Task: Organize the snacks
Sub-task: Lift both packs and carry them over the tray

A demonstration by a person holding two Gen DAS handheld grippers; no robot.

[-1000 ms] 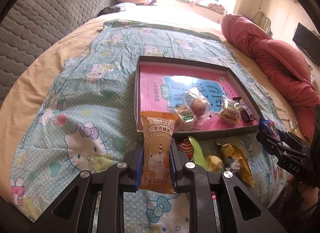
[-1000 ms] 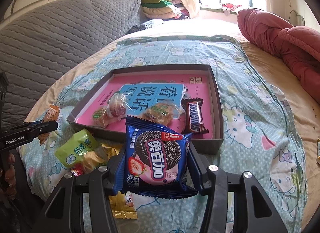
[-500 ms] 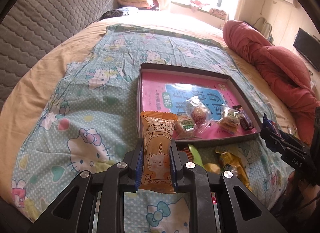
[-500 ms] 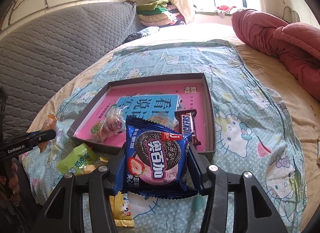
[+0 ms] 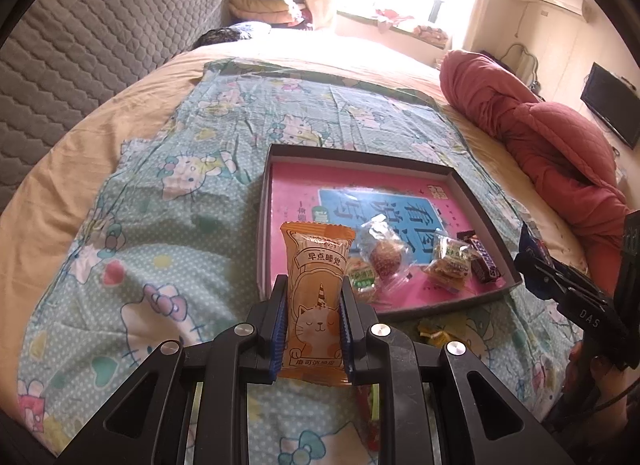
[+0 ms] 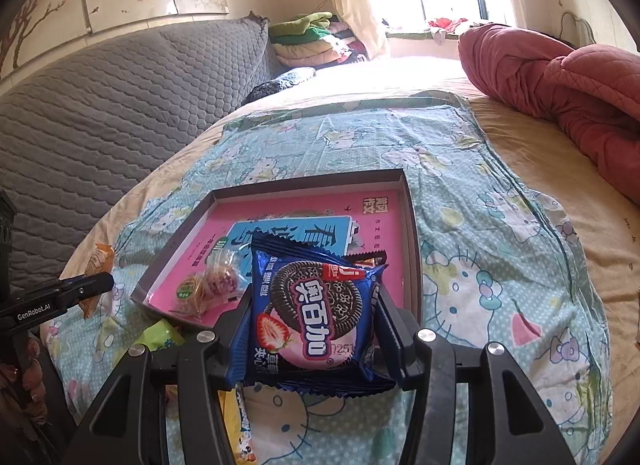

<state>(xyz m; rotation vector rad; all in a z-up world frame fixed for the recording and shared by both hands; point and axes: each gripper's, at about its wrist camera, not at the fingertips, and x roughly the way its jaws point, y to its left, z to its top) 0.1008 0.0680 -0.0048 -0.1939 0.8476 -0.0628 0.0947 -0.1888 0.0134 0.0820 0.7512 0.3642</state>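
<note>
Snacks: only the left view shows the orange cat packet (image 5: 316, 297) squeezed in the left hand-held gripper (image 5: 313, 329); only the right shows the blue cookie pack (image 6: 316, 309) squeezed in the right hand-held gripper (image 6: 316, 329), tray (image 6: 412, 225) at 12 o'clock.

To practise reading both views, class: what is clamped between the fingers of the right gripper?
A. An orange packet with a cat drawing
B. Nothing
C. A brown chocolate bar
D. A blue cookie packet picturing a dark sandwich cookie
D: the right gripper is shut on the blue cookie packet; the left gripper holds the orange cat packet.

Home bedroom: bed (image 5: 120, 169), folded blankets (image 6: 312, 41)
</note>
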